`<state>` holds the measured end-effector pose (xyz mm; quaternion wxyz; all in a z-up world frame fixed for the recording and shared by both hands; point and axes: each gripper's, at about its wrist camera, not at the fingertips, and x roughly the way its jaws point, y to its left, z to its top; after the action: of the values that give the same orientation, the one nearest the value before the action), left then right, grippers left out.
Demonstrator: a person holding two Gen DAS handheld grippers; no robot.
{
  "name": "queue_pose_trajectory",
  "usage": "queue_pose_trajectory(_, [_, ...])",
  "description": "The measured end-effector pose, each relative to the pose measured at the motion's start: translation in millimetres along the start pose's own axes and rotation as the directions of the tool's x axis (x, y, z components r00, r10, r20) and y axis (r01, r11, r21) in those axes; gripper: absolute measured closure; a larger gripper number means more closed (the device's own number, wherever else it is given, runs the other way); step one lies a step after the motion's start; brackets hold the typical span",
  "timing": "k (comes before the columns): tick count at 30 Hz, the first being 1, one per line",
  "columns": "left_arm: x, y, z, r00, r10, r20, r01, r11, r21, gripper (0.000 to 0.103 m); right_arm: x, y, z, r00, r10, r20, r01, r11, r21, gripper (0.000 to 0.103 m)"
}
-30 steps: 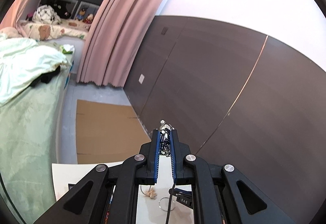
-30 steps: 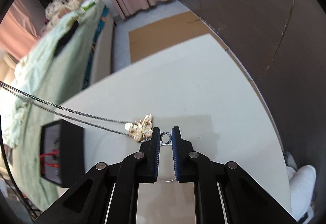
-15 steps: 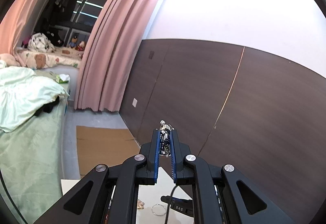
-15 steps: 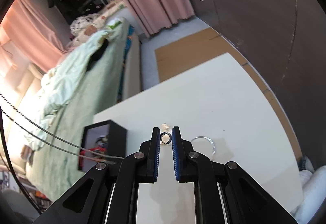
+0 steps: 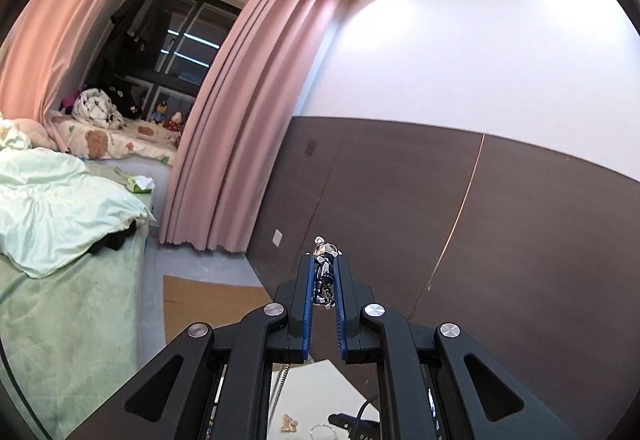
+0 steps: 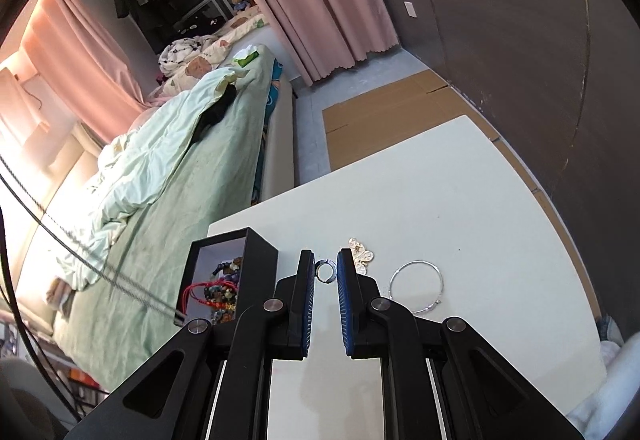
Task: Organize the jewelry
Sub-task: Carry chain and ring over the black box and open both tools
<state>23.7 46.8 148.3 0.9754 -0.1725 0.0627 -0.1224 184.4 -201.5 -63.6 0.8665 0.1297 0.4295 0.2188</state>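
Note:
My left gripper (image 5: pixel 324 264) is shut on a silver necklace clasp and chain (image 5: pixel 323 272), held high above the table; the chain hangs down (image 5: pixel 276 388). In the right wrist view the chain (image 6: pixel 80 252) runs slantwise at the left towards the black jewelry box (image 6: pixel 240 268), which holds beaded bracelets (image 6: pixel 218 292). My right gripper (image 6: pixel 325 264) is shut on a small silver ring (image 6: pixel 326 272) above the white table (image 6: pixel 460 200). A gold butterfly pendant (image 6: pixel 360 256) and a silver bangle (image 6: pixel 416 286) lie on the table just beyond my right fingertips.
A bed with a pale green duvet (image 6: pixel 160 180) lies left of the table. Dark wall panels (image 6: pixel 540 40) stand to the right, pink curtains (image 6: pixel 332 0) at the back. Flat cardboard (image 6: pixel 384 116) lies on the floor past the table's far edge.
My left gripper has risen and tilted up with the necklace. My right gripper has pulled back and up with the ring; the butterfly pendant now rests on the table and the box is in view.

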Motion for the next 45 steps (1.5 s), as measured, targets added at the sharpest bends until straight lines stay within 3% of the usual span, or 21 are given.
queue_pose_trajectory(12, [6, 29, 0, 1.000, 0.028, -0.014, -0.028, 0.999, -0.041, 0.094, 18, 21, 5, 1.000, 0.024, -0.006, -0.024, 0.999, -0.033, 0.090])
queue_pose_trajectory(20, [32, 67, -30, 0.989, 0.080, -0.124, -0.094, 0.990, -0.106, 0.094, 22, 39, 7, 0.997, 0.074, -0.007, -0.074, 0.995, -0.060, 0.090])
queue_pose_trajectory(25, [49, 88, -63, 0.973, 0.091, -0.213, -0.130, 0.976, -0.176, 0.094, 26, 50, 7, 0.996, 0.094, -0.003, -0.094, 0.993, -0.072, 0.090])
queue_pose_trajectory(31, [72, 110, -104, 0.927, 0.119, -0.356, -0.200, 0.959, -0.200, 0.094, 33, 64, 4, 0.994, 0.110, -0.002, -0.110, 0.990, -0.092, 0.090])
queue_pose_trajectory(38, [84, 130, -133, 0.883, 0.119, -0.453, -0.245, 0.942, -0.229, 0.094, 37, 71, 3, 0.992, 0.127, 0.000, -0.126, 0.987, -0.101, 0.090])
queue_pose_trajectory(40, [85, 136, -139, 0.880, 0.103, -0.464, -0.243, 0.936, -0.254, 0.094, 39, 73, 2, 0.991, 0.135, -0.001, -0.134, 0.986, -0.102, 0.090])
queue_pose_trajectory(42, [90, 141, -143, 0.860, 0.113, -0.497, -0.269, 0.929, -0.254, 0.093, 40, 75, 1, 0.990, 0.142, 0.002, -0.141, 0.984, -0.106, 0.090])
queue_pose_trajectory(45, [96, 149, -151, 0.817, 0.144, -0.558, -0.329, 0.912, -0.247, 0.092, 42, 80, 0, 0.988, 0.156, 0.001, -0.155, 0.982, -0.111, 0.090])
